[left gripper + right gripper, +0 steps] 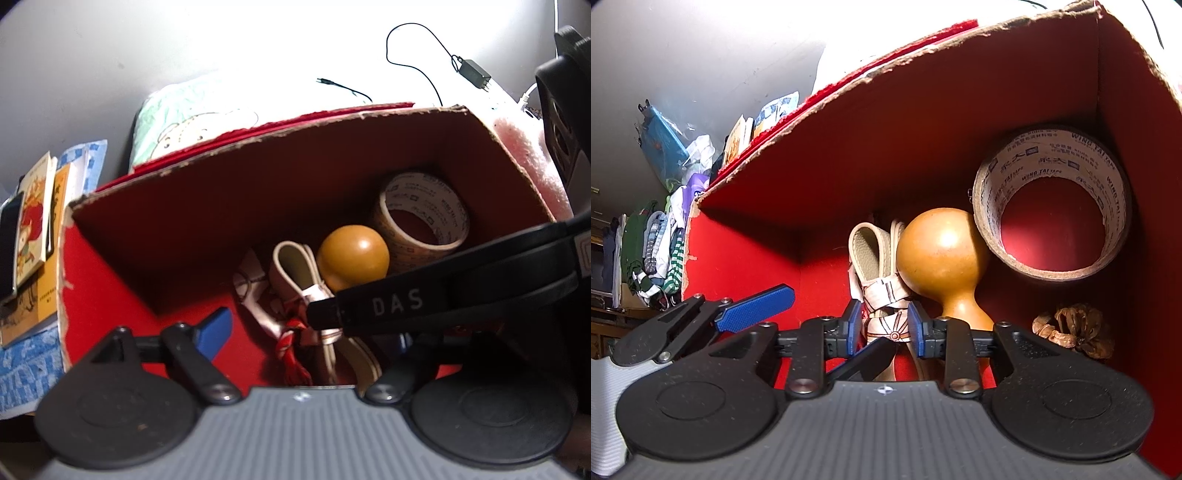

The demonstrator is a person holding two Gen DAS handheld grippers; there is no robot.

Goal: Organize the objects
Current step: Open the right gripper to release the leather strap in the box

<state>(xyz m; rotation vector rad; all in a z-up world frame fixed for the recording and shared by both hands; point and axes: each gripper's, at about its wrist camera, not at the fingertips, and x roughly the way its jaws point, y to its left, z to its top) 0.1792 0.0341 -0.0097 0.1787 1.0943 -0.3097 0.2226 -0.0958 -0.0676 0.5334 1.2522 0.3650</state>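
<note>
A red cardboard box [177, 229] holds a tan gourd [352, 258], a tape roll [424, 218] and a cream strap pouch [295, 277]. In the right wrist view my right gripper [884, 328] is inside the box [849, 147], its blue pads closed on the cream strap pouch [875, 266], beside the gourd [942, 258] and tape roll [1052, 218]. A dried brown nut [1075, 330] lies at the right. My left gripper [306, 332] is open over the box's front; only its left blue finger [214, 328] shows, and the right gripper's black body [443, 291] crosses it.
Booklets [37, 236] on a blue patterned cloth [26, 369] lie left of the box. A pale cushion [177, 122] and a black cable with adapter [474, 74] lie behind it. Clothes [653, 251] pile at far left in the right wrist view.
</note>
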